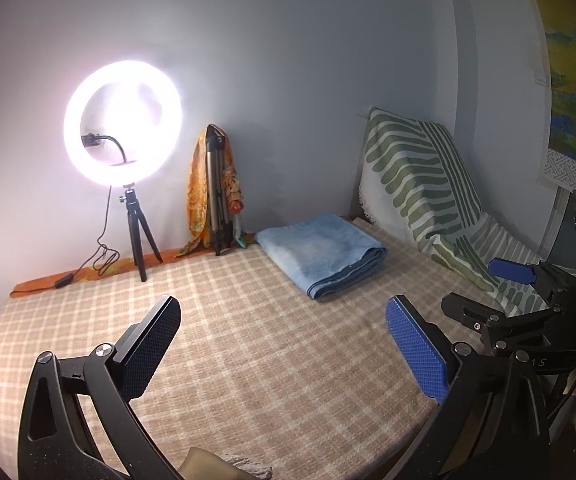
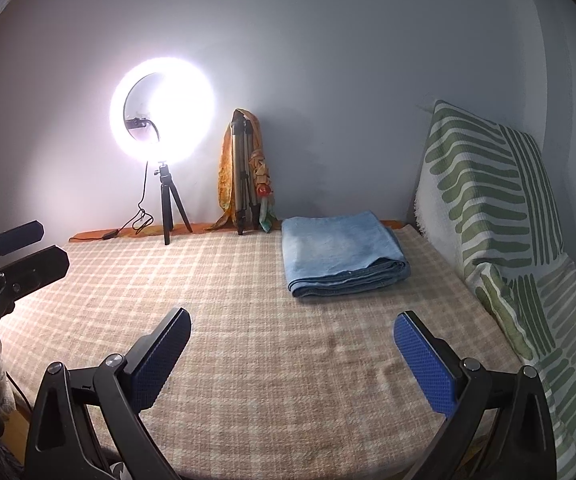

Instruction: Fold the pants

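Note:
The light blue denim pants (image 1: pixel 322 254) lie folded into a flat rectangle at the far side of the checked bed cover (image 1: pixel 248 352), near the wall; they also show in the right wrist view (image 2: pixel 342 254). My left gripper (image 1: pixel 284 312) is open and empty, held above the cover well short of the pants. My right gripper (image 2: pixel 292 326) is open and empty, also short of the pants. The right gripper shows at the right edge of the left wrist view (image 1: pixel 484 288), and the left gripper at the left edge of the right wrist view (image 2: pixel 40 246).
A lit ring light on a small tripod (image 1: pixel 122 122) stands at the back left with its cable on the cover. A folded tripod draped with an orange scarf (image 1: pixel 216 192) leans on the wall. A green-striped blanket (image 1: pixel 420 184) covers the right side.

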